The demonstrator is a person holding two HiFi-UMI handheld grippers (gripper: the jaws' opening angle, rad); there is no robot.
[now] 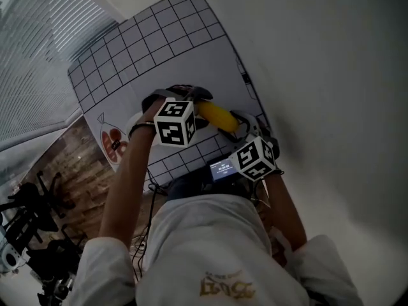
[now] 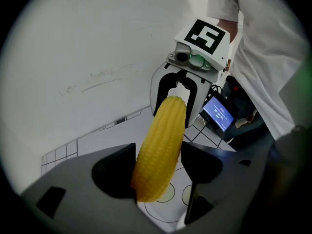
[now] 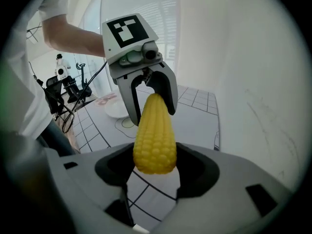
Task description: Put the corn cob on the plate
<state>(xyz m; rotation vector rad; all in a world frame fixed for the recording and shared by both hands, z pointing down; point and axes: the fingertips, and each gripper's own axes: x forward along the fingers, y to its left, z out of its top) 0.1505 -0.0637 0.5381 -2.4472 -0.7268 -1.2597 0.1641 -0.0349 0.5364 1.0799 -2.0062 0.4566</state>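
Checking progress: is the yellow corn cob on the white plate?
Off: the yellow corn cob is gripped by the left gripper and right gripper; the white plate lies apart.

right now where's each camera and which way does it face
head view: on the person's head, facing steeply down at the mat; both forearms show
left gripper view: on the left gripper, faces the right gripper; shirt shows
right gripper view: on the right gripper, faces the left gripper, plate; forearm shows
all share the corn cob, held at both ends
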